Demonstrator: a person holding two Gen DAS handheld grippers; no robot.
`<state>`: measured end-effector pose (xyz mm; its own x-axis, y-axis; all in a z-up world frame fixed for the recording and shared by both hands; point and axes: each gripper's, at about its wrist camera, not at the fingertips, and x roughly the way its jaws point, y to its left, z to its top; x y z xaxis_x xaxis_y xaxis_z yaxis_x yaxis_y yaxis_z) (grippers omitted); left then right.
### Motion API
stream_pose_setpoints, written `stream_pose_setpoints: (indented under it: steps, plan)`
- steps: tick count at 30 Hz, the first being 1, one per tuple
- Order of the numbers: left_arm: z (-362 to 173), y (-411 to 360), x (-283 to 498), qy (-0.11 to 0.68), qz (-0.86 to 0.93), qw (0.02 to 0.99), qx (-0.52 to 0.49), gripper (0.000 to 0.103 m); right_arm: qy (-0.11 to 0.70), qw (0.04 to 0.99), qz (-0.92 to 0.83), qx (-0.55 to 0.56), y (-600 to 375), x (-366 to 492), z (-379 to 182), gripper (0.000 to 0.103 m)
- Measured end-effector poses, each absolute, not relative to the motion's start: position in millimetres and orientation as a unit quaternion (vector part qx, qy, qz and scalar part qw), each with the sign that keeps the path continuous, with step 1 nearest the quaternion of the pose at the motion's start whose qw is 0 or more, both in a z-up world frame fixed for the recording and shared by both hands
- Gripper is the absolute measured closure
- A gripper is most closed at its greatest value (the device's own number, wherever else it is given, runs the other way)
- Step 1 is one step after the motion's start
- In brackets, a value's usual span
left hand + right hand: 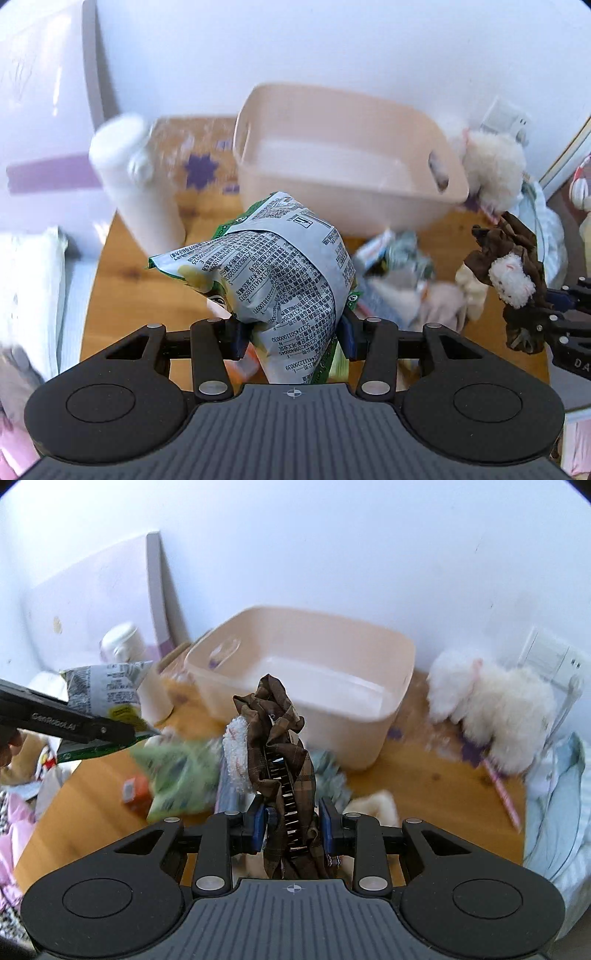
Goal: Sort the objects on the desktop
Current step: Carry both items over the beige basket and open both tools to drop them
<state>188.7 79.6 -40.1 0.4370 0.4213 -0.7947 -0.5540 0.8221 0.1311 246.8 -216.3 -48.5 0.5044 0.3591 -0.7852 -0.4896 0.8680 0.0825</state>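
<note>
White wall stands behind a wooden table [424, 786], and the empty, smooth pink plastic bin [332, 177] sits at twelve o'clock from both grippers. Left gripper [291, 336] pinches a crinkly printed snack bag [273, 266] between its jaws, and the right gripper [291, 827] is pressed on a brown checked cloth hair clip [280, 746] with a fluffy white patch and a toothed comb. I judge both are in the carrying step; next each must reach over the rim and release.
</note>
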Motion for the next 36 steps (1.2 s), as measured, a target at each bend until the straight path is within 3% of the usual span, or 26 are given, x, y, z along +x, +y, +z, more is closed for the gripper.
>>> stream_pose_setpoints:
  steps: [11,21,36]
  plan:
    - [-11,89,250,0.418,0.265,0.869,-0.022,0.056,0.389,0.896,0.202,-0.063,-218,314,-31,0.074]
    - [-21,93,324,0.423,0.254,0.869,0.039,0.056,0.359,0.916,0.154,-0.09,-207,374,-37,0.074]
    - [-72,137,396,0.465,0.287,0.835,0.067,0.056,0.448,0.877,0.143,-0.101,-171,431,-105,0.074]
